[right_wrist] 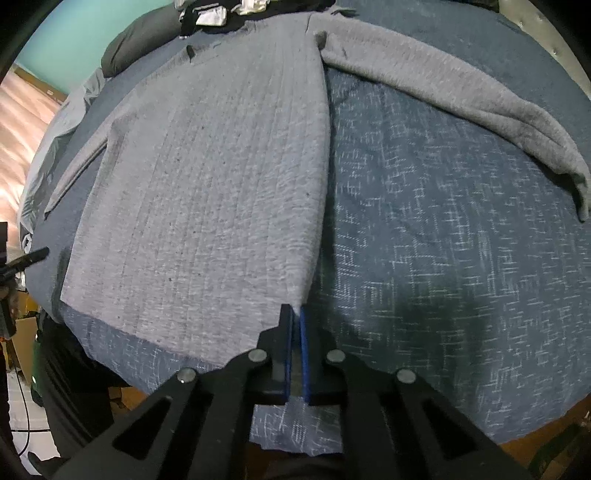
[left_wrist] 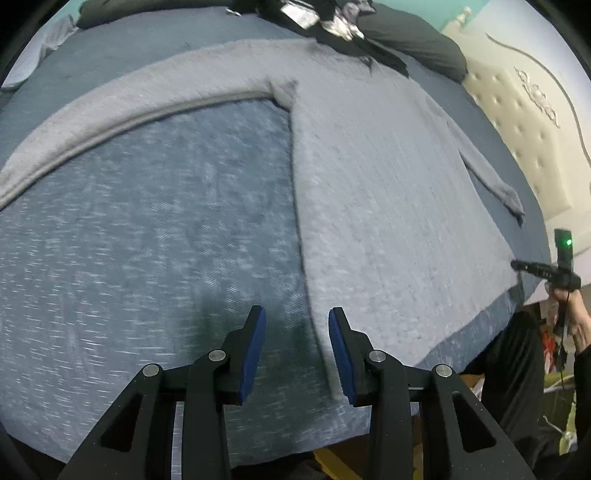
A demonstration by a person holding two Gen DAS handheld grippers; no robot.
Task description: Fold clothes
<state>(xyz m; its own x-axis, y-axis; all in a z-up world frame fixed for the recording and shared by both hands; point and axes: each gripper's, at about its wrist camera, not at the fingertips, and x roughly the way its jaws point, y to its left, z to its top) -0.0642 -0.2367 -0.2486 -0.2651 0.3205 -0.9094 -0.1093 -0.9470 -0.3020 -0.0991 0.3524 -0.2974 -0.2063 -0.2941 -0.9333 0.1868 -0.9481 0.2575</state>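
Observation:
A grey knit sweater point(left_wrist: 388, 192) lies flat on a blue bedspread point(left_wrist: 147, 240), sleeves spread out. In the left wrist view my left gripper point(left_wrist: 297, 317) is open, its blue pads either side of the sweater's lower left hem corner, just above the bedspread. In the right wrist view the sweater point(right_wrist: 221, 184) fills the left half. My right gripper point(right_wrist: 294, 314) is shut on the sweater's lower right hem corner. The right gripper also shows far right in the left wrist view point(left_wrist: 543, 271), held in a hand.
A pile of dark clothes point(left_wrist: 369, 33) lies at the far end of the bed. A padded cream headboard point(left_wrist: 517, 122) stands at the right. The bed's front edge point(right_wrist: 517, 439) is close below the grippers. A dark cushion point(right_wrist: 140, 40) lies at the back left.

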